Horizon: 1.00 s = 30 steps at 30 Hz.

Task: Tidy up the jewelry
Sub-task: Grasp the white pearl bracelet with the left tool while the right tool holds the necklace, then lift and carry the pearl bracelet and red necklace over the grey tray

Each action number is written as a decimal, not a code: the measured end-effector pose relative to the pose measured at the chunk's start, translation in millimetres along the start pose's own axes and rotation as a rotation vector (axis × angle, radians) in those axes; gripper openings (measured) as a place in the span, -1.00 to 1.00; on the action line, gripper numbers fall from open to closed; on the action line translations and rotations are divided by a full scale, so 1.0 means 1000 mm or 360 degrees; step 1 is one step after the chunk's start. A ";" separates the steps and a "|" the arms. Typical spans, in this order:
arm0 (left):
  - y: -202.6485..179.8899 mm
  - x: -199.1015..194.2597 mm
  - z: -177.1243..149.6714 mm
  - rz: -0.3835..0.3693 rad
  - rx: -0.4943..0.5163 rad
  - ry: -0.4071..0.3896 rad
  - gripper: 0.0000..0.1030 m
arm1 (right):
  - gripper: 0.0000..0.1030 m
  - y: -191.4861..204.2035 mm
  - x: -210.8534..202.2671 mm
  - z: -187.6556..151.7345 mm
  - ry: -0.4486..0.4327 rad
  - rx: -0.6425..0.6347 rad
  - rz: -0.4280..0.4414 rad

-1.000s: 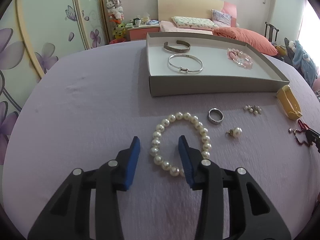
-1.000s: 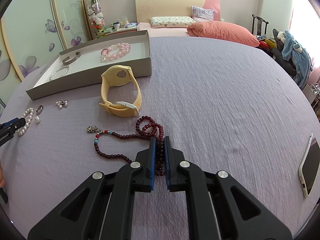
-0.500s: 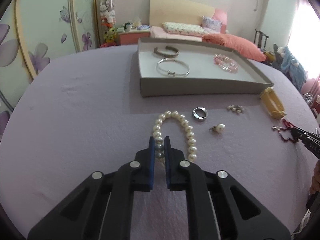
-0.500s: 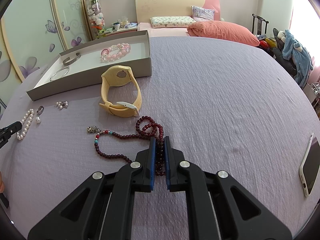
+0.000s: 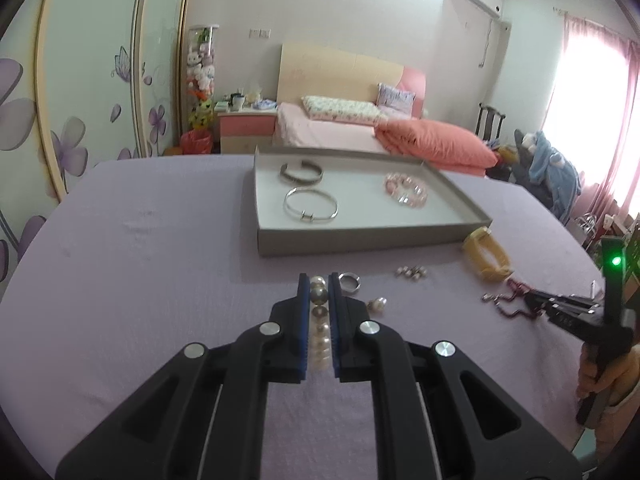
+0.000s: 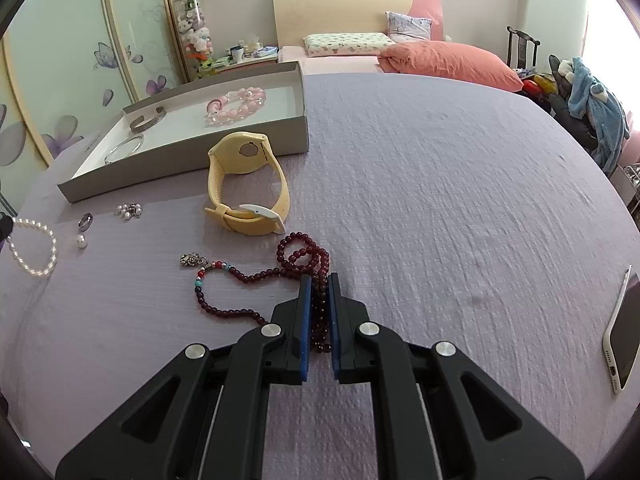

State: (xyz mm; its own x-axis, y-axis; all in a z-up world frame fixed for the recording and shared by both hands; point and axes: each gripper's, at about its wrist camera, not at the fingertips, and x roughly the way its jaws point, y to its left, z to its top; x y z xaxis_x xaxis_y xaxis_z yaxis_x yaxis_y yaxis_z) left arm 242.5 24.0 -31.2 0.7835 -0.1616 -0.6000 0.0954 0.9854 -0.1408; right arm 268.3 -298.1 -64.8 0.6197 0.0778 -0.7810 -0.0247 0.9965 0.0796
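My left gripper point(image 5: 319, 280) is shut on a white pearl bracelet point(image 5: 318, 294), which is raised off the lilac cloth. In the right wrist view the pearl bracelet point(image 6: 36, 248) hangs as a loop at the far left. My right gripper point(image 6: 316, 280) rests low on the cloth, shut on a strand of the dark red bead necklace point(image 6: 240, 278). Beyond both stands the grey tray point(image 5: 360, 236), holding a silver bangle point(image 5: 310, 206), a cuff point(image 5: 301, 172) and a pink bead bracelet point(image 5: 406, 194).
Loose on the cloth before the tray lie a silver ring point(image 5: 349, 282), a pearl earring point(image 5: 378, 304), a small pearl cluster point(image 5: 410, 272) and a yellow watch point(image 6: 248, 184). A phone point(image 6: 624, 332) lies at the far right. A bed and wardrobe stand behind.
The left gripper closed on the near side of the pearl bracelet, then rose and tilted up with it. The right gripper and the red necklace have not moved.
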 end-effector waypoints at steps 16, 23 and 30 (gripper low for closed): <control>-0.007 -0.008 0.006 -0.0051 -0.0011 -0.0058 -0.81 | -0.84 0.005 -0.007 0.000 -0.0055 -0.0021 0.0026; -0.012 -0.014 0.015 -0.0064 -0.0003 -0.0111 -0.81 | -0.86 0.028 -0.041 0.021 -0.0261 -0.0085 0.0144; -0.019 -0.021 0.030 -0.0084 -0.0011 -0.0186 -0.81 | -0.86 0.050 -0.080 0.050 -0.0488 -0.0131 0.0233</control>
State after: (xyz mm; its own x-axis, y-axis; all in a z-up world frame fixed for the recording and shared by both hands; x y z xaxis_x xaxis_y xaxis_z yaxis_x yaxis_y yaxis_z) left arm 242.2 10.0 7.5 0.8436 -0.2058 -0.4959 0.1346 0.9752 -0.1757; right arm 256.4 -256.1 33.0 0.8116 0.2197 -0.5414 -0.1860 0.9756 0.1171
